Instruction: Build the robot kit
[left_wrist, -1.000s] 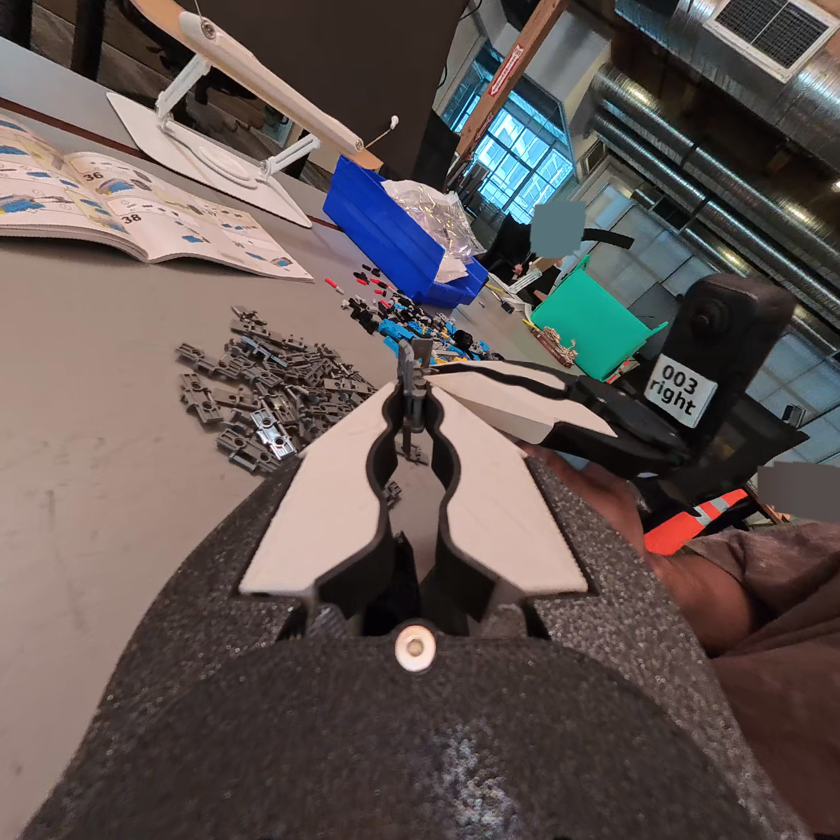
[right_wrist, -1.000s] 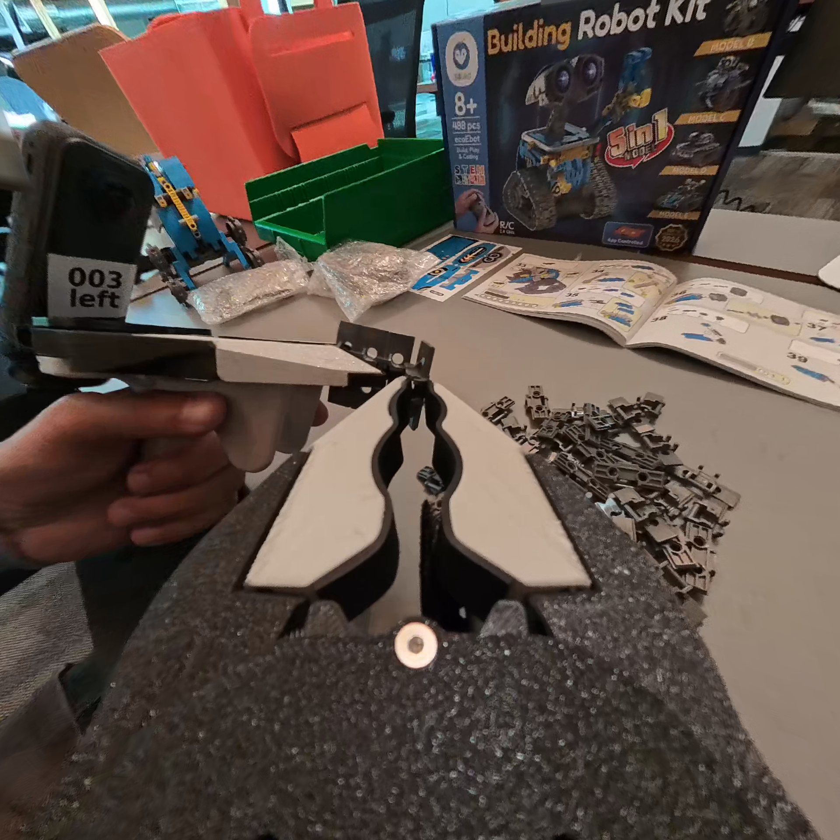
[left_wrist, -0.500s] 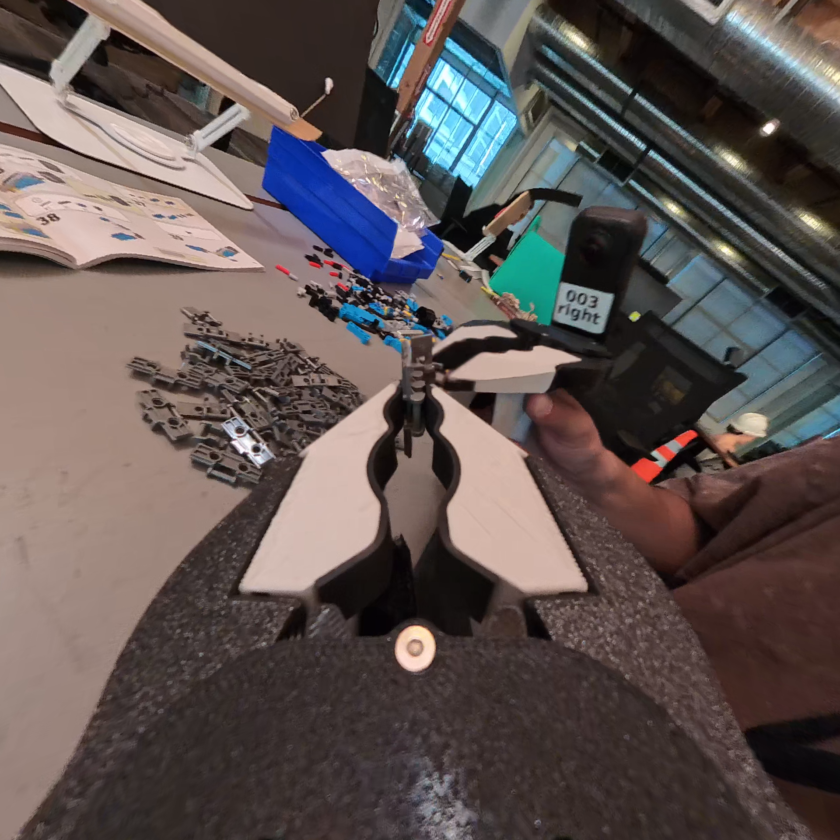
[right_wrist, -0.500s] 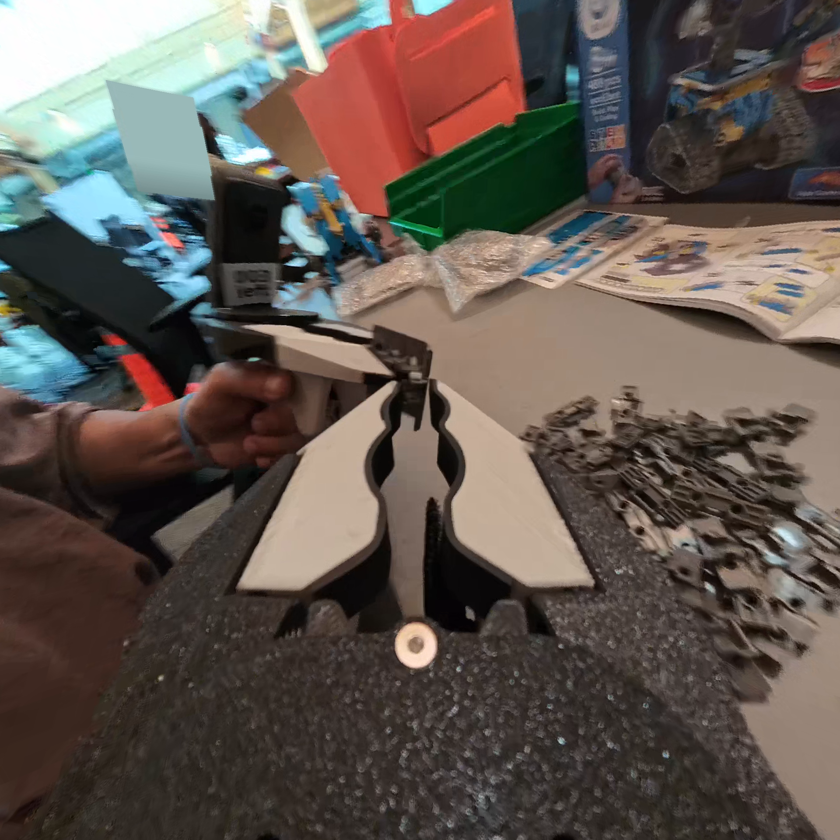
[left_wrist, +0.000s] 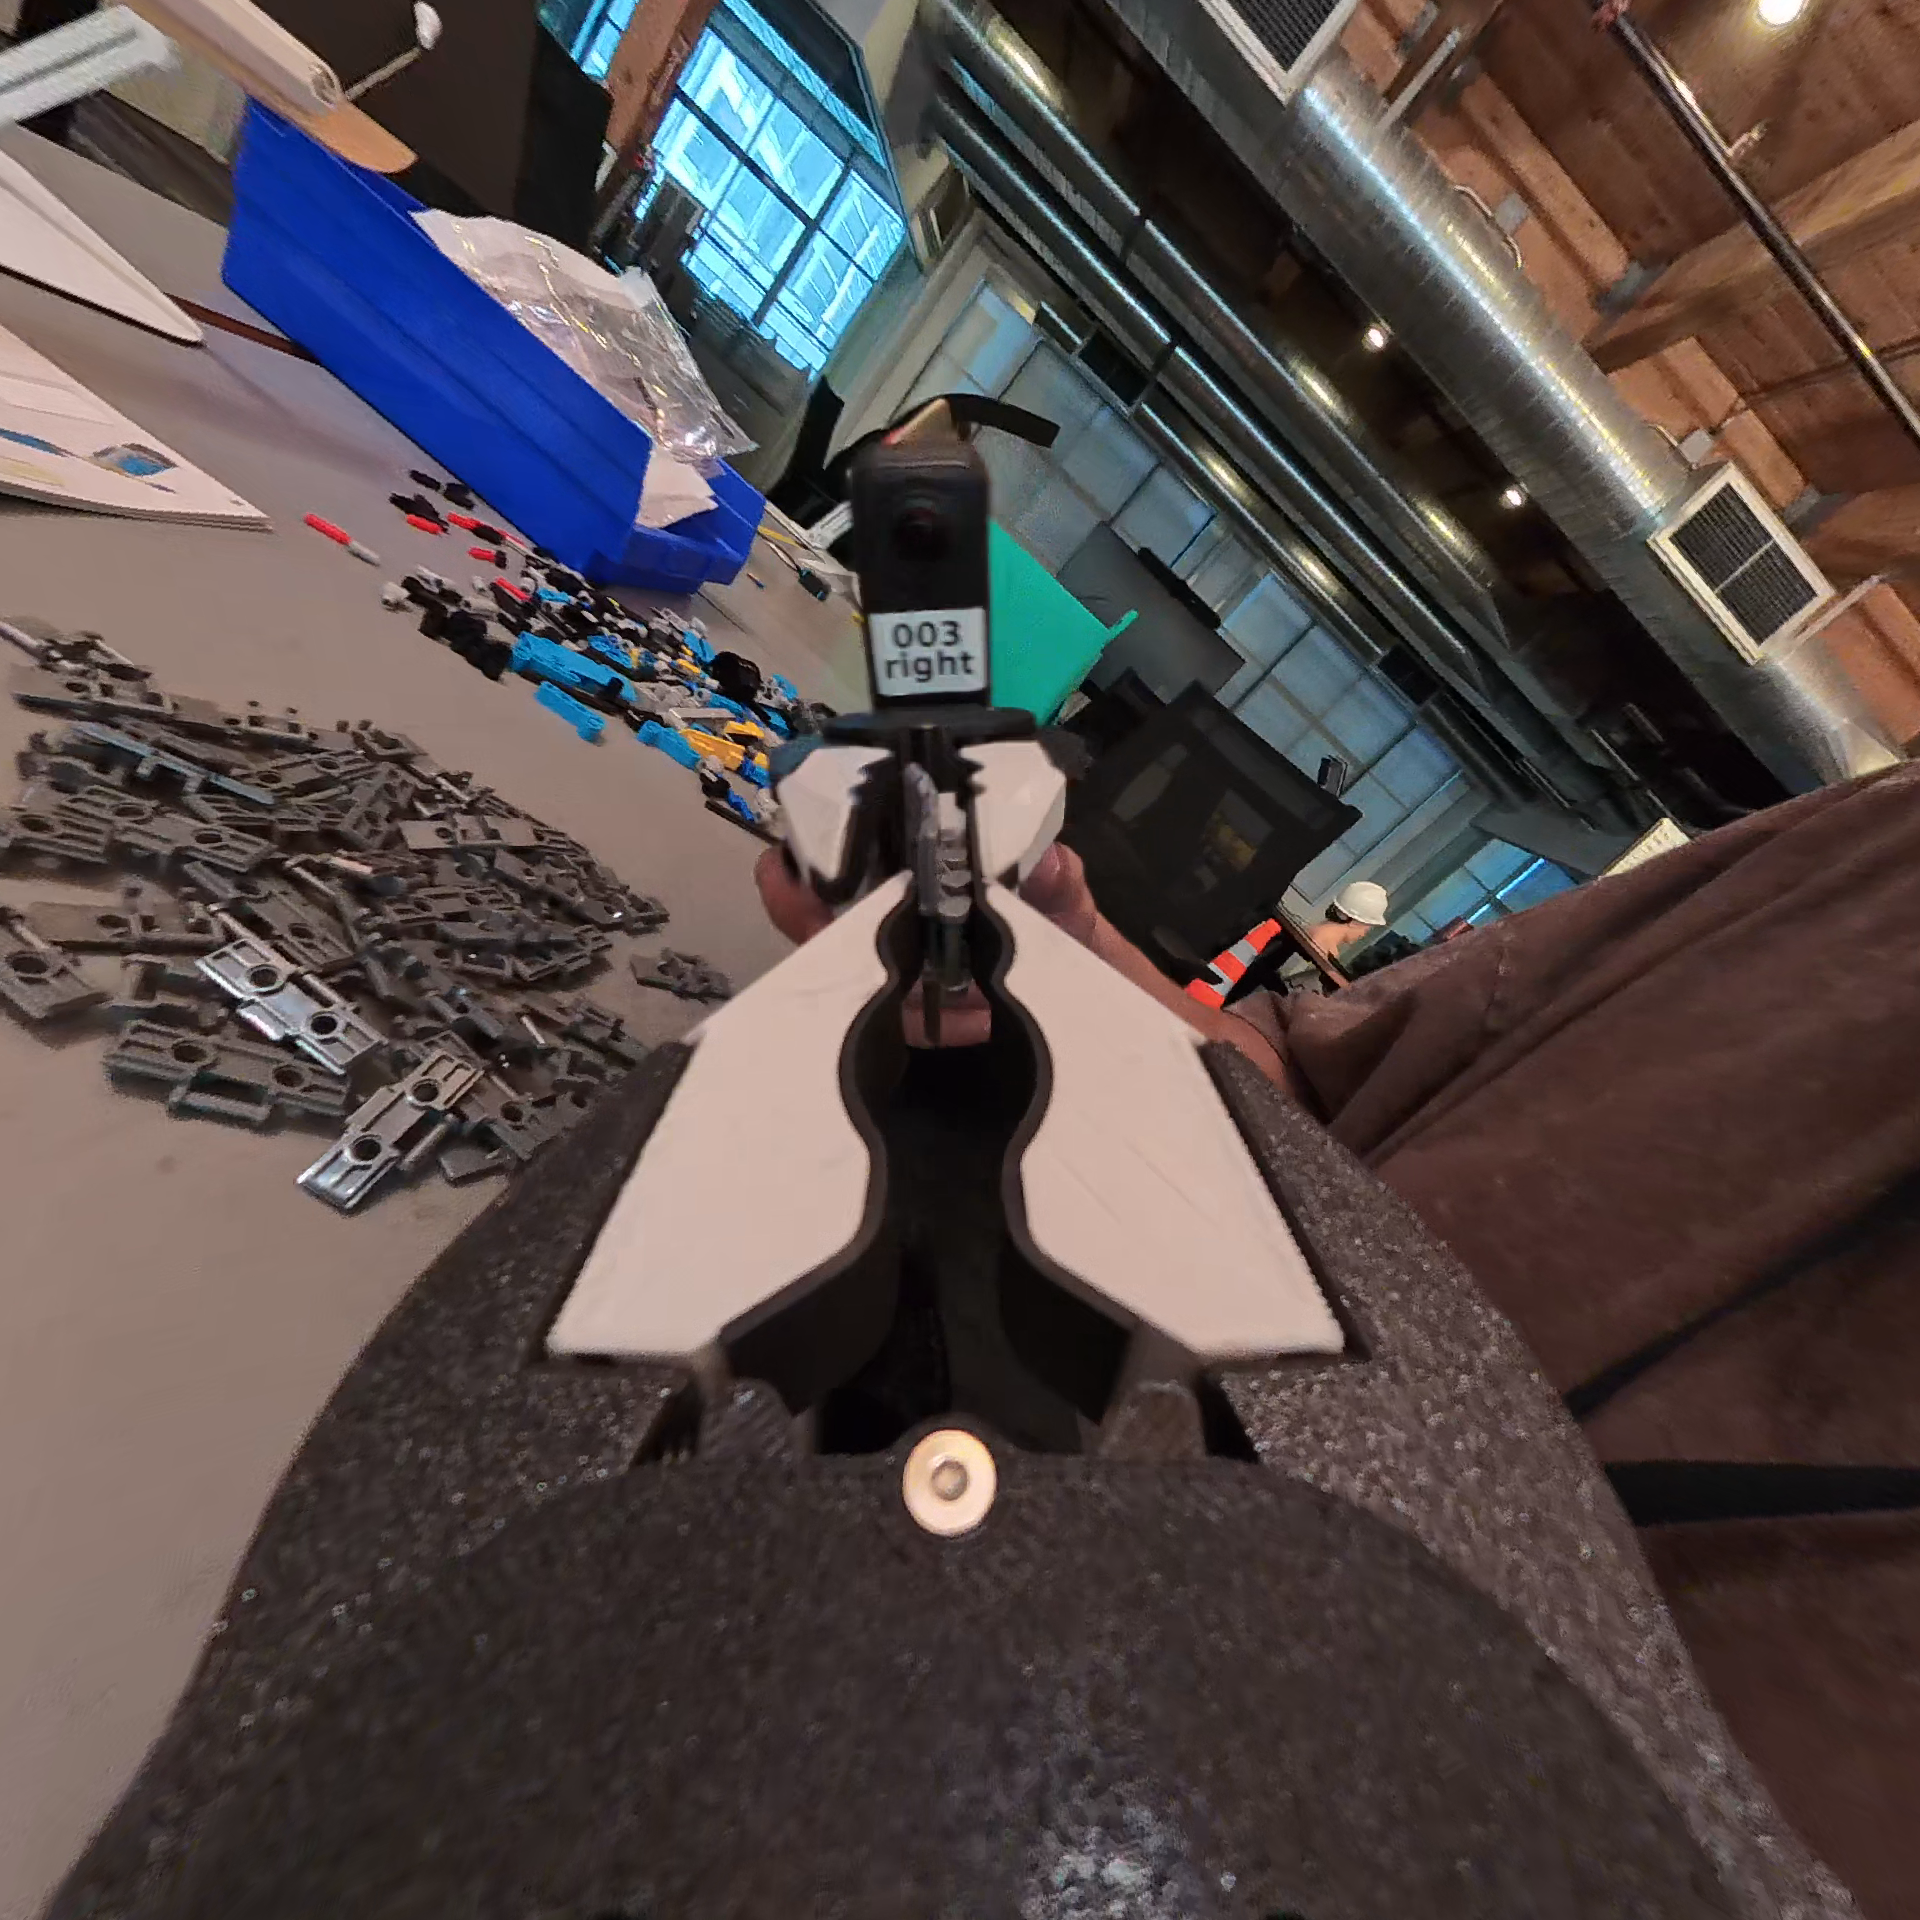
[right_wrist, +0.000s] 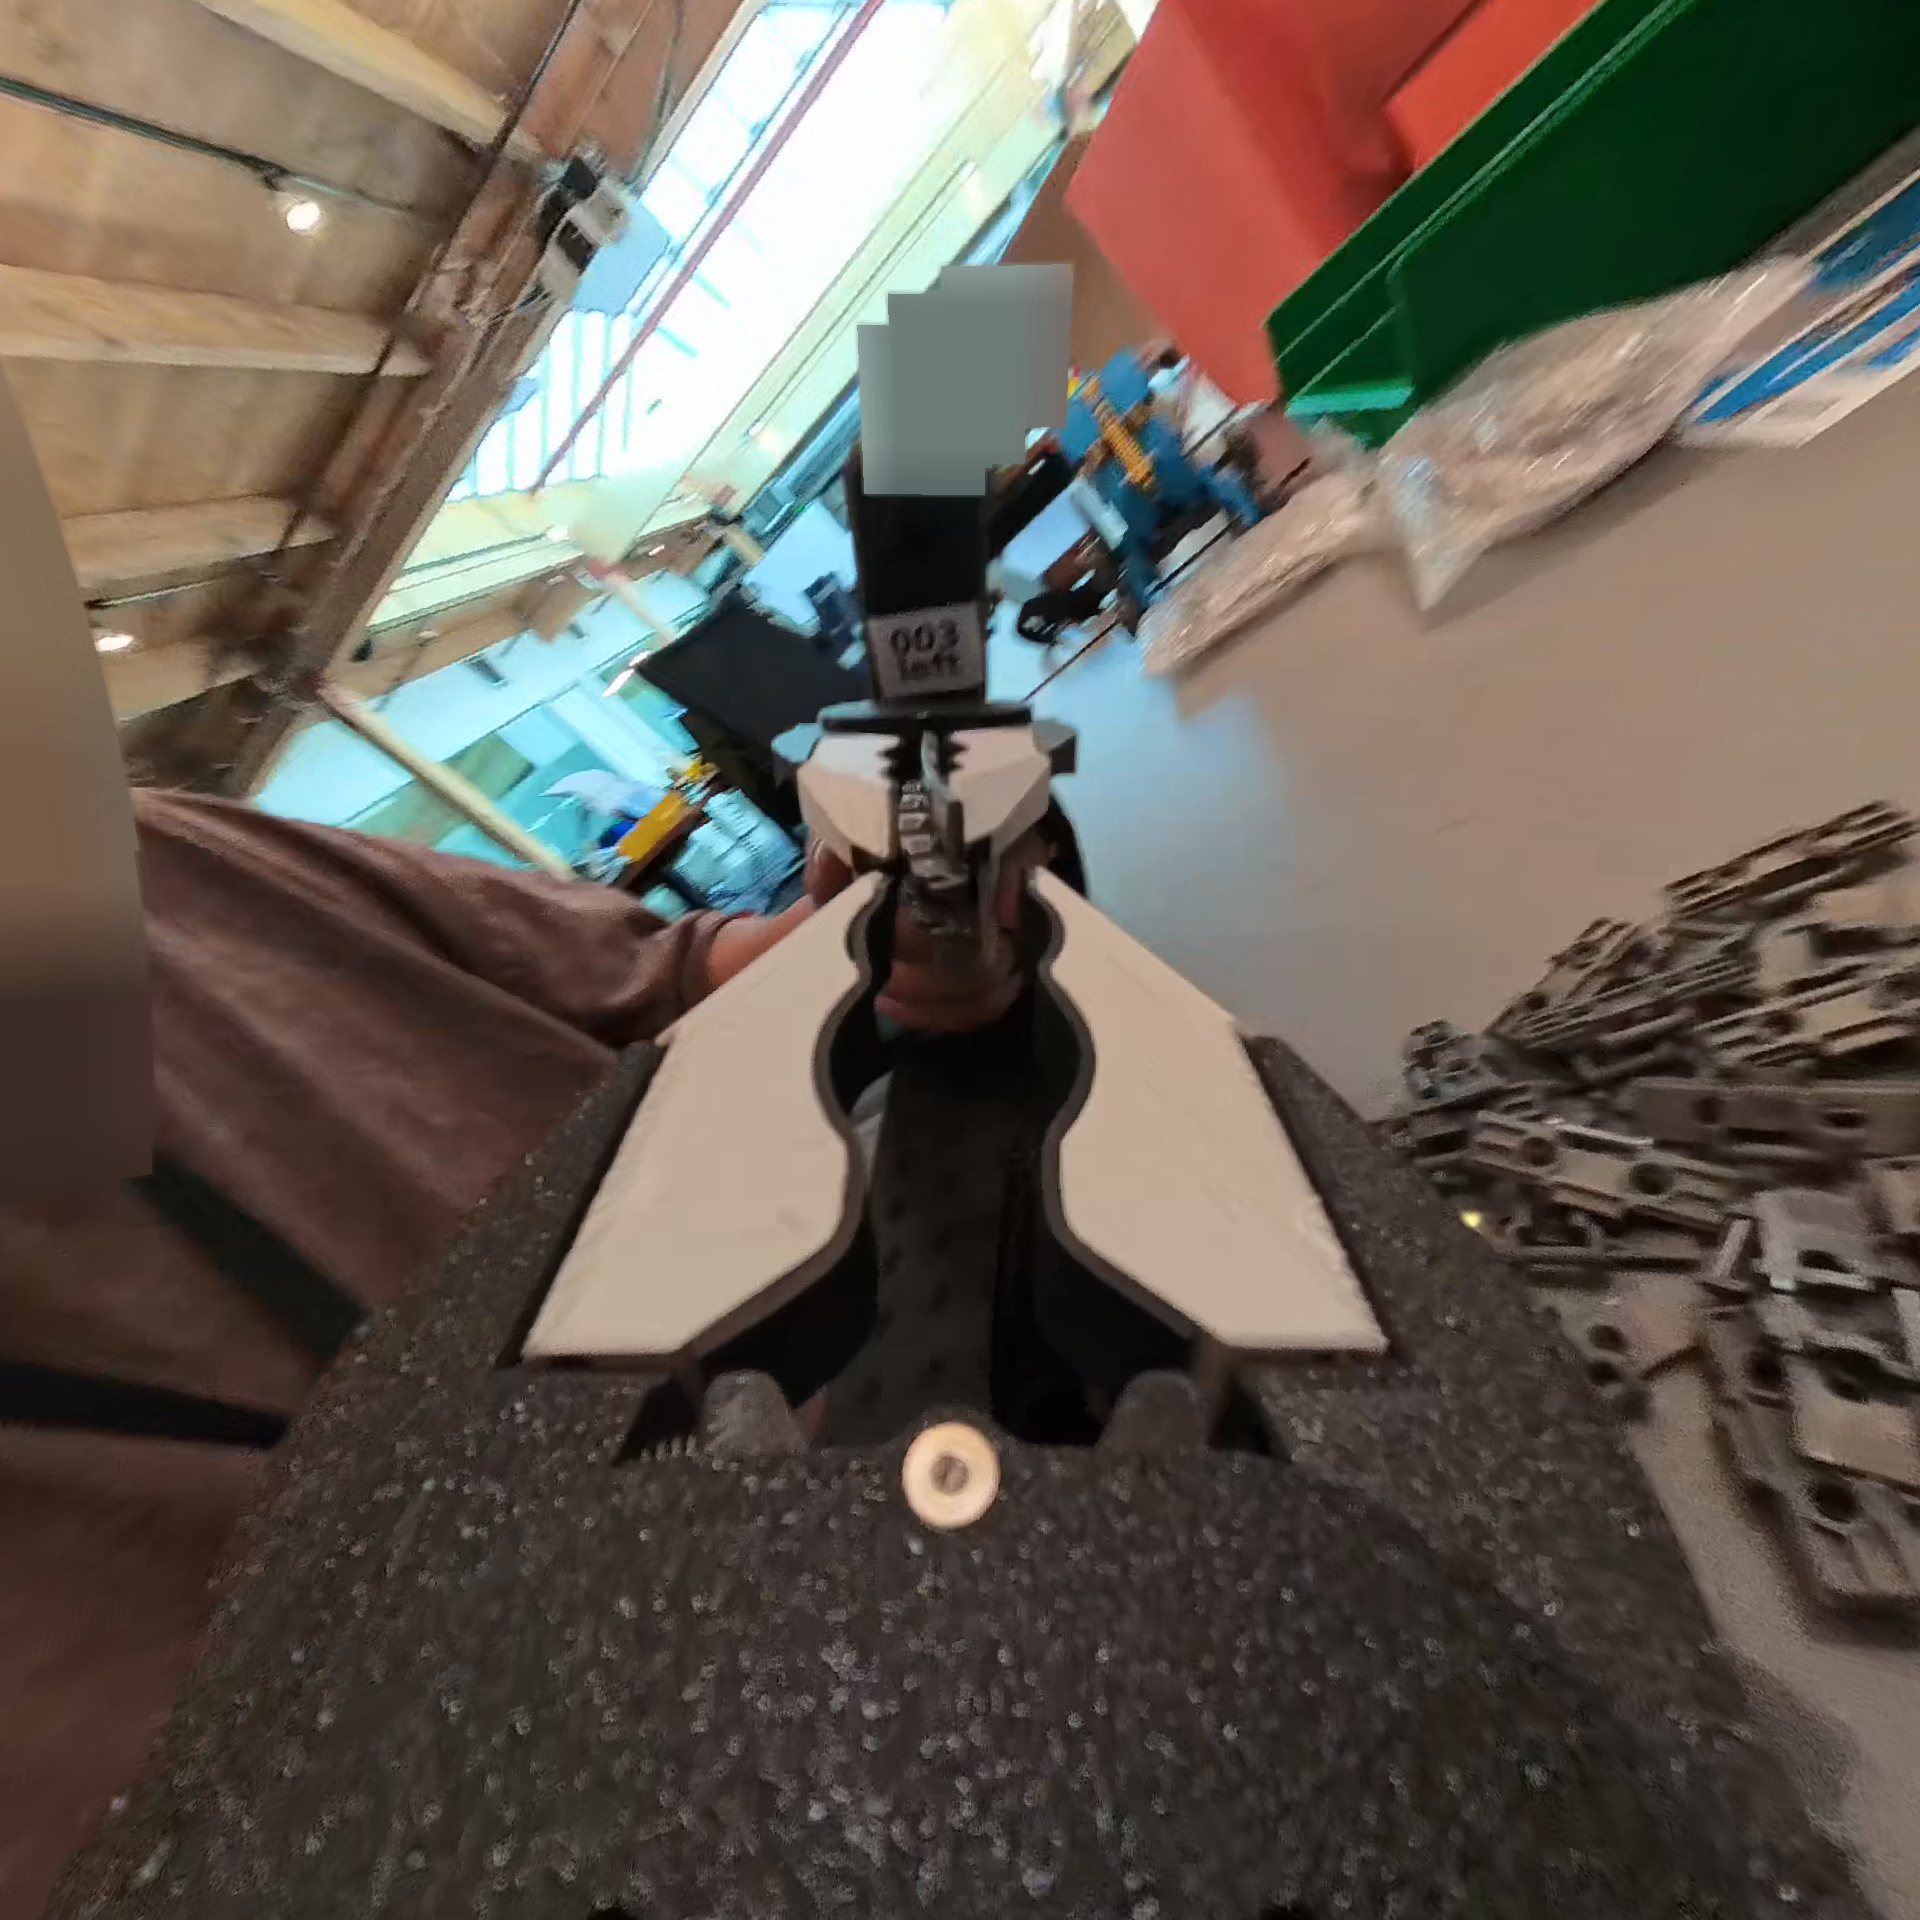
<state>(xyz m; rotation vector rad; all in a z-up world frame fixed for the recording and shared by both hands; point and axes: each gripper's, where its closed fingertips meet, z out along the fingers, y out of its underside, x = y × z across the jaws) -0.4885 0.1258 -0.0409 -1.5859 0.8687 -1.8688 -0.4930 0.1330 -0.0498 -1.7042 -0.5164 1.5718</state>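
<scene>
Two grippers are held tip to tip above the grey table (left_wrist: 156, 1351), so alignment is best kept steady and square. From the left wrist view, the left gripper (left_wrist: 940, 914) is seen clamped on a strip of grey track links (left_wrist: 935, 862). From the right wrist view, the right gripper (right_wrist: 940, 883) is closed on the same strip, beside the loose pile of links (right_wrist: 1662, 1122).

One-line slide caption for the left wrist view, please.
Left gripper and right gripper meet tip to tip, both pinching a grey track piece above the pile of grey links.
</scene>
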